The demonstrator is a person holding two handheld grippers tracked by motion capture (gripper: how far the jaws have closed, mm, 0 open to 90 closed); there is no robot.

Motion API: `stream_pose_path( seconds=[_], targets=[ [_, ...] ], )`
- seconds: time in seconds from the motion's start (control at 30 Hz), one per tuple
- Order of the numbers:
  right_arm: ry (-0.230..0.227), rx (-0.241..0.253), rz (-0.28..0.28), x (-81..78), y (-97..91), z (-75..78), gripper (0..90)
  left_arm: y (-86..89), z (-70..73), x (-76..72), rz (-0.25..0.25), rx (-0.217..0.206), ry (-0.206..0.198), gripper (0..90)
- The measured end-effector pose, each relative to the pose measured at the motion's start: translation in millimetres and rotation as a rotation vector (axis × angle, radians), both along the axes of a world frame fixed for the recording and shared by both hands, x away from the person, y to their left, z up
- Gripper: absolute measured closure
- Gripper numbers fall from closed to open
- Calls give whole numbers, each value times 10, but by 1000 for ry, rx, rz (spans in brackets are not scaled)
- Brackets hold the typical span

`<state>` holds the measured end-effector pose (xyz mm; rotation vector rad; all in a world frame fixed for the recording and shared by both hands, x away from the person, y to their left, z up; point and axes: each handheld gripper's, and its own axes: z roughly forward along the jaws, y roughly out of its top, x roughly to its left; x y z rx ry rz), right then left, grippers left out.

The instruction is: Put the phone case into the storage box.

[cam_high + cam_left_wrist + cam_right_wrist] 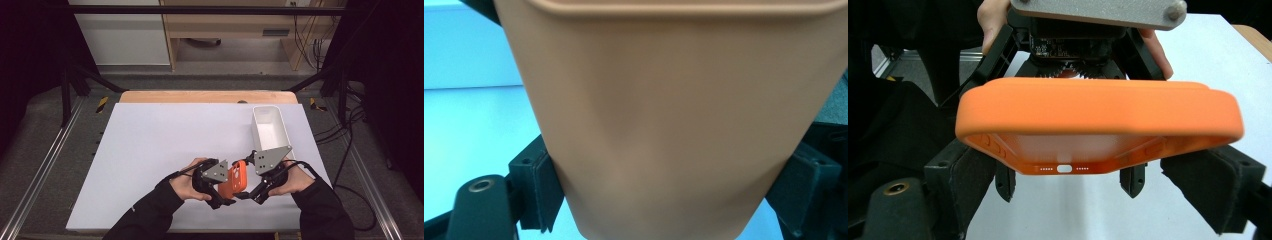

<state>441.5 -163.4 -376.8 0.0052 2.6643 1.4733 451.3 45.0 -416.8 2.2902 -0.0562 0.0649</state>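
An orange phone case (235, 179) hangs just above the white table (150, 150) near its front edge, held between both grippers. In the left gripper view its smooth back (664, 125) runs between the black pads (541, 187), which press on both sides. My left gripper (226, 199) is shut on it. In the right gripper view the case (1098, 107) lies flat, charging-port end toward the camera, and my right gripper (1088, 192) has its pads (968, 185) against both lower corners. The left gripper (1068, 180) grips the far end there.
A white rectangular bin (270, 130) stands upright at the table's right side, just beyond the right gripper (246, 195). The person's dark sleeves come in from the bottom. Metal rails run along both sides of the table.
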Motion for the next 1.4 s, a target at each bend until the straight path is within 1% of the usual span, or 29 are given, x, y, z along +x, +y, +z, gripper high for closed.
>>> stream_pose_path(
  seconds=[0.2, 0.4, 0.5, 0.6, 0.67, 0.7, 0.73, 0.83, 1.03, 1.17, 1.23, 1.33, 1.4],
  targets=[
    [5, -13, 2, -2, 5, -9, 156, -5, -12, -8, 2, 10, 9, 157],
    [11, -12, -4, 1, 10, -7, 157, 5, -7, -4, 12, 12, 9, 154],
    [13, -14, -7, 5, 14, -10, 157, 6, -11, -6, 21, 13, 15, 147],
    [9, -29, -13, 10, 15, -17, 157, 15, -6, -9, 24, 12, 17, 117],
    [7, -28, -17, 14, 11, -16, 157, 27, -1, -15, 31, 5, 17, 98],
    [5, -27, -20, 17, 6, -12, 157, 38, 6, -13, 31, 10, 13, 77],
    [5, -27, -24, 18, 1, -9, 157, 54, 15, -15, 36, 3, 12, 69],
    [5, -30, -43, 28, -29, 4, 156, 115, 48, -12, 56, -6, 6, 42],
    [0, -25, -80, 48, -91, 26, 156, 293, 94, 17, 104, -27, 4, 24],
    [5, -18, -105, 66, -127, 38, 156, 449, 91, 47, 155, -34, 6, 24],
    [13, -14, -121, 77, -145, 47, 156, 516, 84, 61, 179, -45, 10, 23],
    [12, -8, -152, 100, -174, 65, 156, 629, 74, 82, 216, -60, 15, 23],
    [14, -4, -172, 116, -192, 83, 156, 700, 71, 97, 250, -60, 2, 23]
  ],
)
